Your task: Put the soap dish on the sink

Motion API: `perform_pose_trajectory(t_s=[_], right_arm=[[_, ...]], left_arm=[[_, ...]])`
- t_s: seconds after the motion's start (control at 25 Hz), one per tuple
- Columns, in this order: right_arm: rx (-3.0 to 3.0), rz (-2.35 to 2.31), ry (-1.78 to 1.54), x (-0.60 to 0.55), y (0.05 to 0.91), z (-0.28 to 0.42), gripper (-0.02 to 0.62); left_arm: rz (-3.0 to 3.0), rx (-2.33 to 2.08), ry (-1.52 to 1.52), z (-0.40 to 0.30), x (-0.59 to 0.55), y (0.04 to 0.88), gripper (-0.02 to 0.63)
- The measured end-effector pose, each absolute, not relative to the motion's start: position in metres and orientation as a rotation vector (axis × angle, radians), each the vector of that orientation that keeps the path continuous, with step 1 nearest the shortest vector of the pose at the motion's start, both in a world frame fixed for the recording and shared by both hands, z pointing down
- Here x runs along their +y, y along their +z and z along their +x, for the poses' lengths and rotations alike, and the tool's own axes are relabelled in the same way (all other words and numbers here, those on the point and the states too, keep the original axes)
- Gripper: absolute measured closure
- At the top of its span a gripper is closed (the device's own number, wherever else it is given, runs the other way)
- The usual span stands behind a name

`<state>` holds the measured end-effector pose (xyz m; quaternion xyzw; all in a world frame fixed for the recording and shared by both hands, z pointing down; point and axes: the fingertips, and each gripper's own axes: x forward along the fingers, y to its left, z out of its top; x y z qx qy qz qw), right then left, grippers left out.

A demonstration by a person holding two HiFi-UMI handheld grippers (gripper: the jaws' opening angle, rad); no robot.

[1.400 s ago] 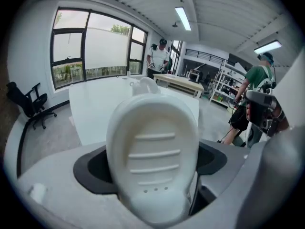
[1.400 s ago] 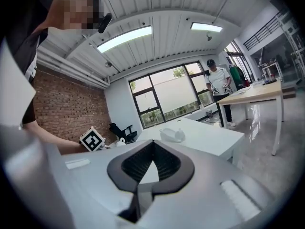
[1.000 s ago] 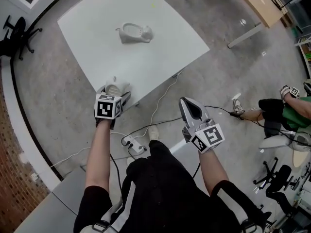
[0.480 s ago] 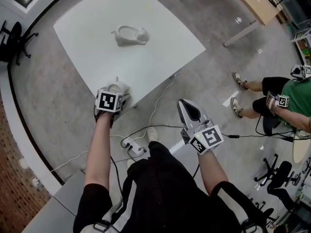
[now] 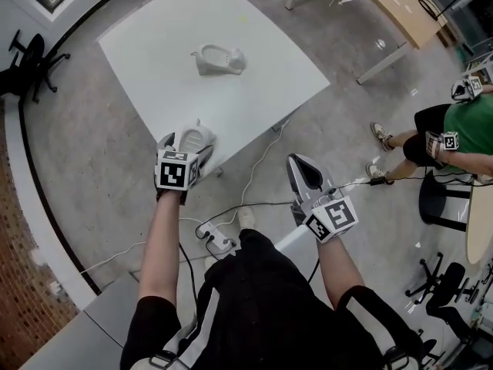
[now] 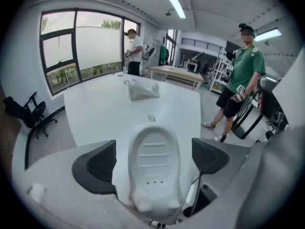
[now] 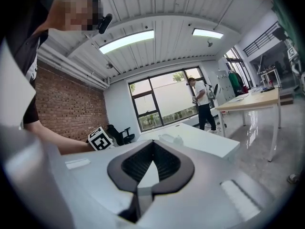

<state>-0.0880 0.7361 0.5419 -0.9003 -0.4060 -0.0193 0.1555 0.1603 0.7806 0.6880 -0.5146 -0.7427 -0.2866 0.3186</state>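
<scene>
The white oval soap dish lies at the near corner of the white table. My left gripper reaches around it. Its jaws are opening, one black pad on each side of the dish with a thin gap showing. The small white sink stands farther back on the table, well beyond the dish. My right gripper hovers over the floor to the right, shut with nothing in it.
A power strip with cables lies on the floor under my arms. A person in green stands to the right, another by the windows. A wooden table and office chairs ring the area.
The left gripper has shifted slightly at the soap dish, which stays on the table's corner. The right gripper has held still. The person in green has moved farther right.
</scene>
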Motion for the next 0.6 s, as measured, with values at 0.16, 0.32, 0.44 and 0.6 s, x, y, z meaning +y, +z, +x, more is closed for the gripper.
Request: perform_pose_trajectory(t_s=[0.16,0.32,0.44,0.6], right_arm=[[-1.181,-2.603,-0.027,0.722,0.529,-0.081,0.589],[-1.211,-2.623,0.002,0.695,0.516,-0.073,0.589],[-1.241,-2.636,0.035,0.678,0.501,-0.067,0.589],[-1.256,-2.647,0.084,0.649,0.483,-0.052,0.589]], left_arm=[[-1.505,-2.25,-0.767,0.16,0.765,0.634,0.104],[-1.587,-2.469,-0.628,0.165,0.726,0.584,0.143],[-1.648,-2.541,-0.492,0.173,0.696,0.549,0.209],[-1.779,-2.587,-0.359,0.196,0.65,0.504,0.462]])
